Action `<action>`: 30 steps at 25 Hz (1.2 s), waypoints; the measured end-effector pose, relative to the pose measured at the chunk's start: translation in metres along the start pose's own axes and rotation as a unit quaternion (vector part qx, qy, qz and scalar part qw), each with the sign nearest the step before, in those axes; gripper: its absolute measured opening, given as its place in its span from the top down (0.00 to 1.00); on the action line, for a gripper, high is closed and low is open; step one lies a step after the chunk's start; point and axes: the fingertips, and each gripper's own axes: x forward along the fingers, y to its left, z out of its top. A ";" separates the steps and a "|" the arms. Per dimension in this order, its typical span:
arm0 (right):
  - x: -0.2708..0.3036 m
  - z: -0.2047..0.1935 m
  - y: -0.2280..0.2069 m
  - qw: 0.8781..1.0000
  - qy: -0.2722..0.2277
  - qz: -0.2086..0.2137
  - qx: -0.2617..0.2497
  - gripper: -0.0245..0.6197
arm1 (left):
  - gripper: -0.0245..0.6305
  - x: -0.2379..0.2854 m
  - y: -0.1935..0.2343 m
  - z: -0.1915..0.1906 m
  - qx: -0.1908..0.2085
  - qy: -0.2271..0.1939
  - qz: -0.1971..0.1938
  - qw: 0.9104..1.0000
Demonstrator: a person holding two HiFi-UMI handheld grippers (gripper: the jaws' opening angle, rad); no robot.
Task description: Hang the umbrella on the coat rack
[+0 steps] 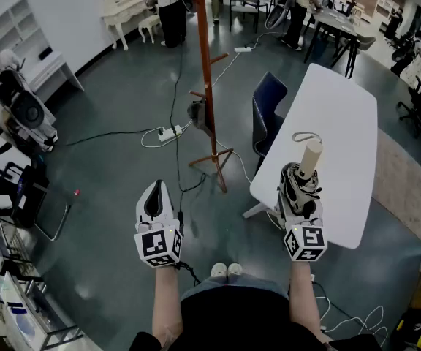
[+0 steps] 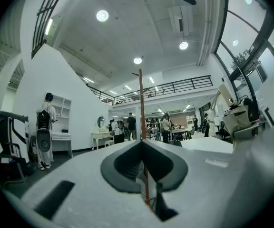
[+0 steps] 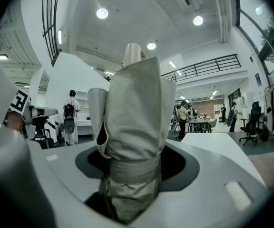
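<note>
Grey floor [image 1: 108, 196], coat rack [image 1: 209, 86] at twelve o'clock, white table [image 1: 342, 123] at two; my right gripper [image 1: 297, 174] clamps the folded beige umbrella [image 1: 310, 156], left gripper [image 1: 156, 186] closed.

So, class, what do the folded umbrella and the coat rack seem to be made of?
The umbrella: beige woven fabric, matte, judging by its soft folds and wrap strap. The coat rack: probably wood, reddish-brown with a slight sheen; painted metal is possible.

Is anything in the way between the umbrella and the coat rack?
Partly. The umbrella, gripped by the right hand-held gripper, is by the white table. A dark blue chair stands between that table and the coat rack, and cables lie on the floor near its feet.
</note>
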 end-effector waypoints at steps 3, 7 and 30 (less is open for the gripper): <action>-0.001 0.001 -0.003 1.000 -0.001 0.000 0.002 0.52 | 0.96 0.001 -0.003 0.001 0.000 0.000 -0.001 1.000; -0.003 0.001 -0.004 1.000 0.000 -0.002 0.001 0.52 | 0.96 0.000 -0.004 0.001 0.001 0.001 -0.004 1.000; 0.003 0.006 0.018 1.000 -0.011 0.008 0.013 0.50 | 0.96 -0.001 0.016 -0.002 -0.001 0.005 -0.009 1.000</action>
